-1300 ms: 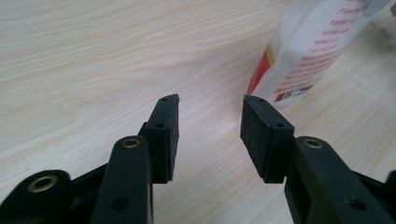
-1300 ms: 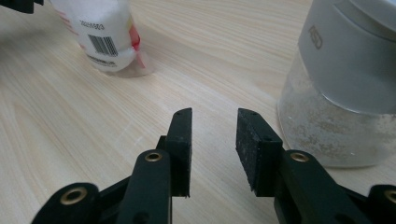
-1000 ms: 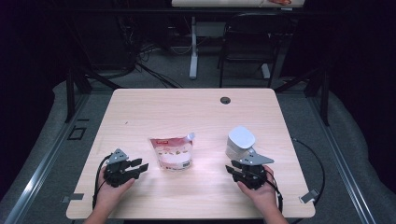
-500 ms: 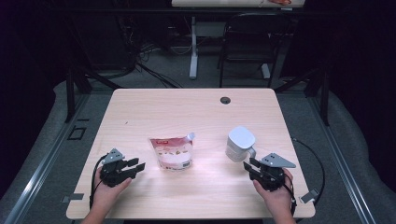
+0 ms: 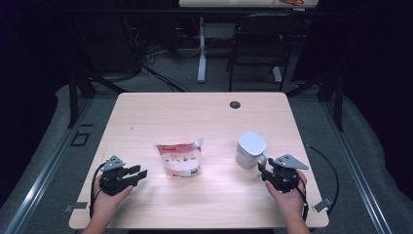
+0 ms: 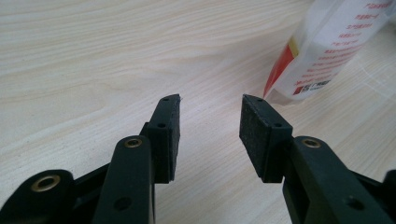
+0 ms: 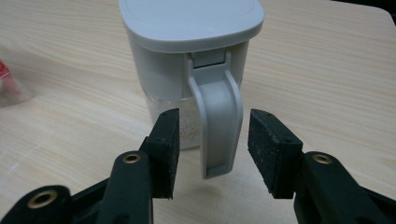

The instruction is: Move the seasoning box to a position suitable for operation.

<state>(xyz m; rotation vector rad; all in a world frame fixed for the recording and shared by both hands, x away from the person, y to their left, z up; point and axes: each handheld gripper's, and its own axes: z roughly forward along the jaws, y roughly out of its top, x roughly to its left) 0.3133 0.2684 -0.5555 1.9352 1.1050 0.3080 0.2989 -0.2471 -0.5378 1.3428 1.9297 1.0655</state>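
A white jug with a grey lid stands at the right of the wooden table. My right gripper is just right of it. In the right gripper view the jug's grey handle sits between the jaws of this gripper, with a gap on each side; the jaws have just been opening. A red and white pouch lies at the table's middle. My left gripper rests to the left of the pouch, open and empty, with the pouch's edge off to its upper right.
A round cable hole sits near the table's far edge. Beyond the table stand a dark chair and a desk leg among cables on the floor. Both hands rest near the table's front edge.
My right gripper has drawn back to the right, away from the jug's front side, and now sits by its handle. The jug, the pouch and the left gripper have stayed put.
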